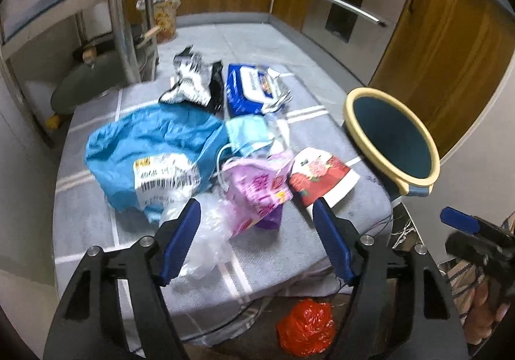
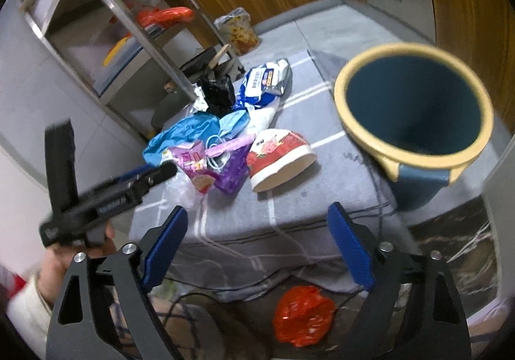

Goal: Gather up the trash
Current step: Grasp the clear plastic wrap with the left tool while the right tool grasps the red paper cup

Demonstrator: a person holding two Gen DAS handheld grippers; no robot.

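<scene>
Presently the left gripper (image 1: 257, 215) hangs over the near edge of a table draped in a grey cloth (image 1: 96, 215) with white stripes, its jaws released and holding nothing, though a clear plastic bag (image 1: 206, 231) and a purple snack wrapper (image 1: 257, 189) lie between and just beyond its blue pads. The right gripper (image 2: 257, 224) stands nearer and to the right, jaws likewise apart and empty, short of the table's near edge. The trash lies in one loose heap at the table's centre: one blue mailer bag (image 1: 148, 147) with a barcode label whose digits are too blurred to read surely, one pale blue face mask (image 1: 248, 134), one red and white paper cup (image 1: 322, 179) on its side, one blue wipes pack (image 1: 251, 89), and one black and silver wrapper (image 1: 193, 83) at the far side. The purple wrapper bears pink characters, not legible. One dark blue bin (image 2: 415, 115) with a cream rim stands at the table's right corner, just right of the cup. One red plastic bag (image 2: 302, 315) lies on the floor below the near edge.
</scene>
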